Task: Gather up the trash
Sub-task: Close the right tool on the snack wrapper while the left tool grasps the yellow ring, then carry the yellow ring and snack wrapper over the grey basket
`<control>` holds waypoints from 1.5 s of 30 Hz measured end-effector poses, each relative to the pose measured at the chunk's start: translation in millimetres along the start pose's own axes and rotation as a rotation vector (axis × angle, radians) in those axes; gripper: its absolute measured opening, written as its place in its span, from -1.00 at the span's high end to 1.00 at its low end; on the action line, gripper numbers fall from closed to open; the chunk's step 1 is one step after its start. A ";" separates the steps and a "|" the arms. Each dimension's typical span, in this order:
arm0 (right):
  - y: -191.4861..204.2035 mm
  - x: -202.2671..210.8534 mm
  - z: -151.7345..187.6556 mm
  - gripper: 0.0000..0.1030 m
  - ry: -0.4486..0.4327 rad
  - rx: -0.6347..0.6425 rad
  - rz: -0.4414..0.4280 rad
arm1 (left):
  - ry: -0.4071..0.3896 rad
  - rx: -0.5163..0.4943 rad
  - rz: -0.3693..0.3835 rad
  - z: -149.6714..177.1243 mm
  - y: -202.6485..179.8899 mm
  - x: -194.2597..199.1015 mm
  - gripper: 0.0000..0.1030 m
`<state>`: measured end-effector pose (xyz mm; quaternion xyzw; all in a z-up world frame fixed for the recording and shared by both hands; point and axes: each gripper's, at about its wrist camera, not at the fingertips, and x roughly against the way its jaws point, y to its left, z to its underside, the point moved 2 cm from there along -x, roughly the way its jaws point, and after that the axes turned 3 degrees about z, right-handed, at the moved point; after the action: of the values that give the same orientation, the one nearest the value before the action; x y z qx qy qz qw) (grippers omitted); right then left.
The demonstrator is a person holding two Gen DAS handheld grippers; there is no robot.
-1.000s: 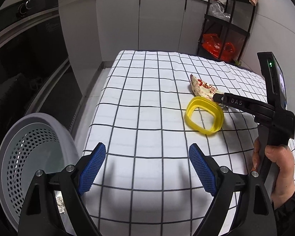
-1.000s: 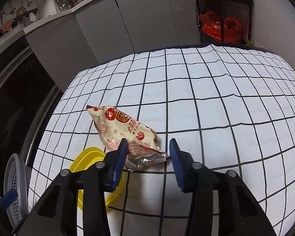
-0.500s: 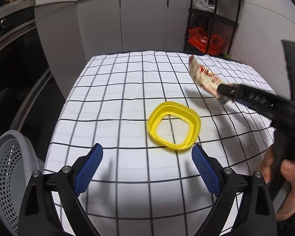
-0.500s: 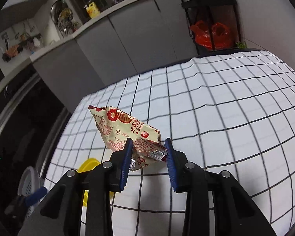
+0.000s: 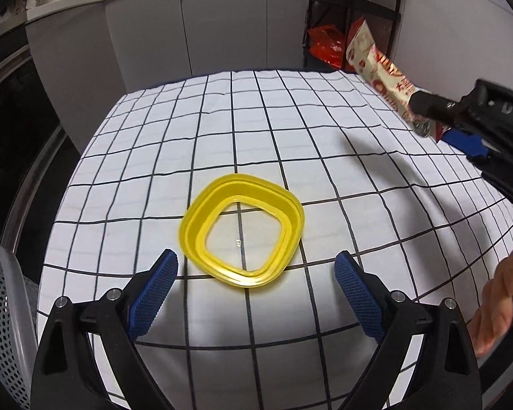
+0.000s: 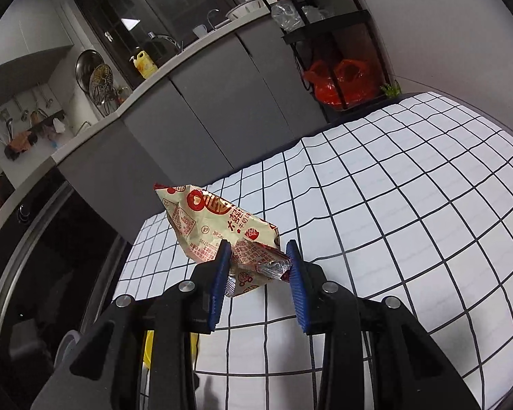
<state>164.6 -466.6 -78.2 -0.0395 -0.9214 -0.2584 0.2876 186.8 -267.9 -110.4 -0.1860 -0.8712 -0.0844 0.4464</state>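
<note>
Jaws wide, yellow ring ahead; basket left

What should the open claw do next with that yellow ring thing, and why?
Probably ease the left gripper forward and down around the yellow ring, then close. Its jaws stand wide open just short of the ring, which lies flat on the checked cloth; the right gripper already holds the snack wrapper.

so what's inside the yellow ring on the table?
Inside the yellow ring only the checked tablecloth shows, with one tiny speck I can't identify. The cloth directly under the ring's rim is covered.
</note>
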 end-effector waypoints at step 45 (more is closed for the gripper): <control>133.0 77.1 45.1 0.37 0.016 0.205 -0.044 | -0.231 0.150 -0.162 56.5 149.0 185.2 -0.41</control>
<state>107.0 -335.1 -7.1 0.0123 -0.9413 -0.1692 0.2917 105.6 -67.5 3.5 -0.0899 -0.9327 -0.0330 0.3477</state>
